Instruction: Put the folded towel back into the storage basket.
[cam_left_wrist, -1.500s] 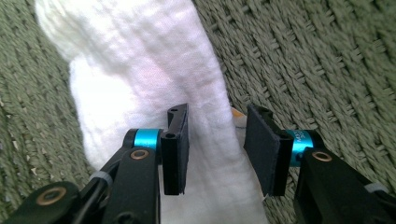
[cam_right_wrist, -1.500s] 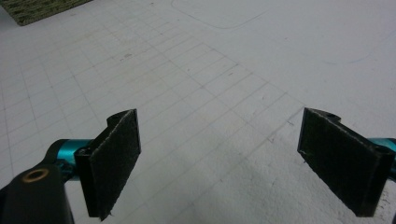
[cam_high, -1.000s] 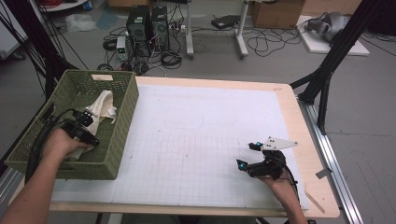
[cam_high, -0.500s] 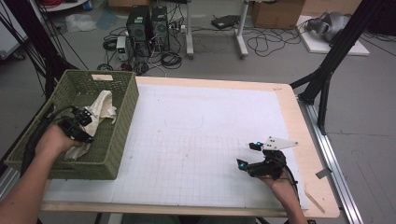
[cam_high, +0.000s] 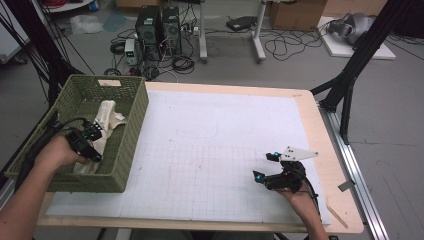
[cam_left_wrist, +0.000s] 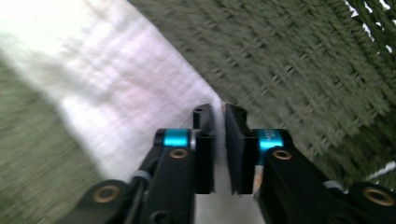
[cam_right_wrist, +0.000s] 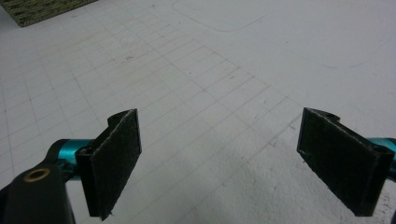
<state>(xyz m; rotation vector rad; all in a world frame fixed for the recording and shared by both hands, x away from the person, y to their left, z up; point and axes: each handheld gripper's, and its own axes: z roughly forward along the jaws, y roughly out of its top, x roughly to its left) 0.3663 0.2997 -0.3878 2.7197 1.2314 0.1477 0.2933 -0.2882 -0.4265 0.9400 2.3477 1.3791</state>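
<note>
Here we have our left hand (cam_high: 62, 152) reaching down into the green woven basket (cam_high: 127, 135) at the left edge of the worktop (cam_high: 330, 150), forearm coming in from the near left corner. The left gripper (cam_left_wrist: 219, 116) points into the basket, and its jaws have just been opening a little from a tighter pinch; they stand nearly together with a slim gap, a fold of the white cloth (cam_left_wrist: 116, 93) running up between them, though we cannot tell whether the pads press on it. The cloth (cam_high: 105, 120) lies inside the basket, partly draped against its right wall, and that wall stands between it and the open worktop. Our right hand (cam_high: 300, 192) rests near the near right corner, and the right gripper (cam_right_wrist: 233, 163) has its jaws spread wide over the white gridded mat (cam_right_wrist: 210, 70), holding nothing. We count one basket, one cloth, two grippers.
</note>
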